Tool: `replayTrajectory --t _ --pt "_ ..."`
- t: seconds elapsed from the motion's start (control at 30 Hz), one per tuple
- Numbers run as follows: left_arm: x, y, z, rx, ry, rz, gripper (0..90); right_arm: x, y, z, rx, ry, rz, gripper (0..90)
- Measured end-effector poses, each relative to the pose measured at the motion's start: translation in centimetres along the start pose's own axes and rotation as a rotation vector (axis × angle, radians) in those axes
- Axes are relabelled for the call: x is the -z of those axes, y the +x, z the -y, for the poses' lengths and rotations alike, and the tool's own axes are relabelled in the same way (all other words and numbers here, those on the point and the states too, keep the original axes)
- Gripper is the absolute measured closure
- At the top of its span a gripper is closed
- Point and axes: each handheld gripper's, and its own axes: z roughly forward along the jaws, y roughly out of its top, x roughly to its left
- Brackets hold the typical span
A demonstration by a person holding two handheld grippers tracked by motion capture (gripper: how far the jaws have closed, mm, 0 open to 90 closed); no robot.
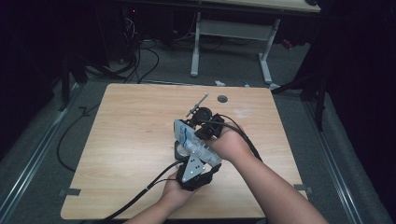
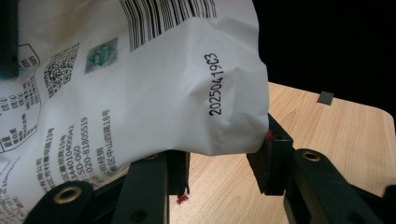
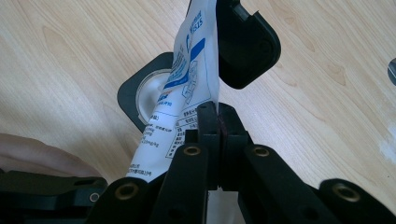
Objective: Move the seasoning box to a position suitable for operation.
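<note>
A white packet [image 1: 194,142] with blue print is held up over the middle of the wooden table [image 1: 126,140] between both grippers. My left gripper [image 1: 188,157], with its grey plate, comes from the near side; its jaws [image 2: 224,158] stand half apart, with the packet's barcode end [image 2: 140,93] bulging between them and one corner against the right pad [image 2: 268,140]. My right gripper [image 1: 208,134] reaches in from the right. Its pads [image 3: 218,116] are pressed together on the packet's thin edge [image 3: 191,60].
Under the packet lies a black round-cornered piece with a white disc [image 3: 147,91]. Farther back lie a black object [image 1: 203,114] and a thin metal rod [image 1: 196,104], beside a round hole [image 1: 222,98]. Cables trail off the near edge. A white-legged desk [image 1: 233,28] stands behind.
</note>
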Motion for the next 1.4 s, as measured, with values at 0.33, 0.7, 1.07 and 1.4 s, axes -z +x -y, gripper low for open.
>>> replayTrajectory --t 0.33,0.7,1.07,1.4 --pt "0.10 0.02 -0.01 -0.003 0.002 -0.001 62.5 -0.05 0.01 -0.06 0.000 0.000 -0.003 90.0" --pt "0.12 -0.01 0.12 -0.008 0.010 0.000 62.5 -0.19 -0.01 -0.01 -0.003 0.007 -0.010 90.0" --pt "0.06 -0.02 0.05 0.003 -0.004 0.001 62.5 -0.11 -0.08 -0.02 -0.002 0.004 -0.009 90.0" --pt "0.08 -0.01 0.01 0.002 -0.003 0.001 62.5 -0.22 -0.11 -0.10 0.001 0.008 -0.012 90.0"
